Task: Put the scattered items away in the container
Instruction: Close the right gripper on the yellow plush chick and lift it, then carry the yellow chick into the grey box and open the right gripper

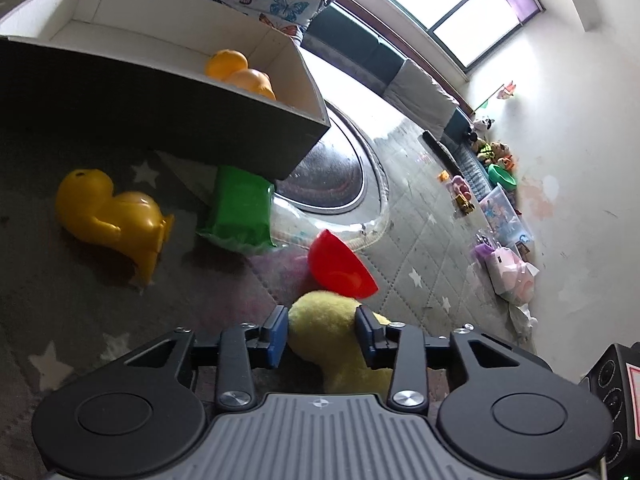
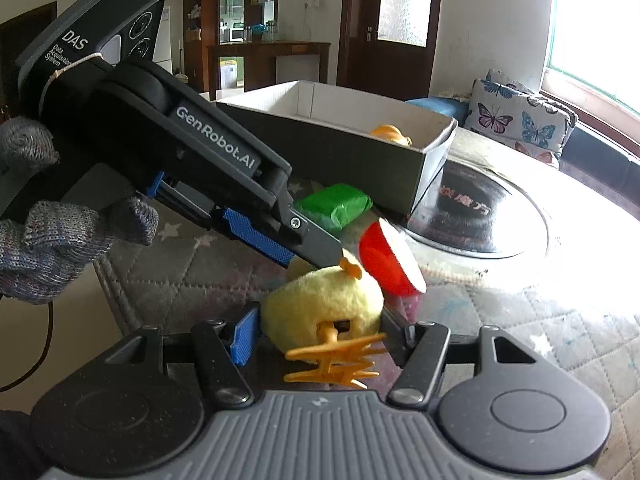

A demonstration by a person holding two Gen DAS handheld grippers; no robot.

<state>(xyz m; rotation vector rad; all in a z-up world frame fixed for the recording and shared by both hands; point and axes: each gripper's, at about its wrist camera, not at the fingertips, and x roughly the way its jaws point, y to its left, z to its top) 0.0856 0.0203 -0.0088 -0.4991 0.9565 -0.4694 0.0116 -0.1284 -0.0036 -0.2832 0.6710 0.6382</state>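
I see daylight from window [image 1: 460, 8] blowing out to white; glare on glass tabletop [image 2: 500, 216]; box [image 1: 160, 128] front in shadow; fisheye bending edges; focus sharp.

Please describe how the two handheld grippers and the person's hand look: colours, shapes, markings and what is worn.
Each gripper, left gripper and right gripper, has a ribbed grey body, two round black discs, black linkage bars with silver screws, and blue textured pads. The left one carries white lettering "GenRobot.AI" and "DAS". The hand holding it wears a grey knitted glove. A thin dark cable hangs below.
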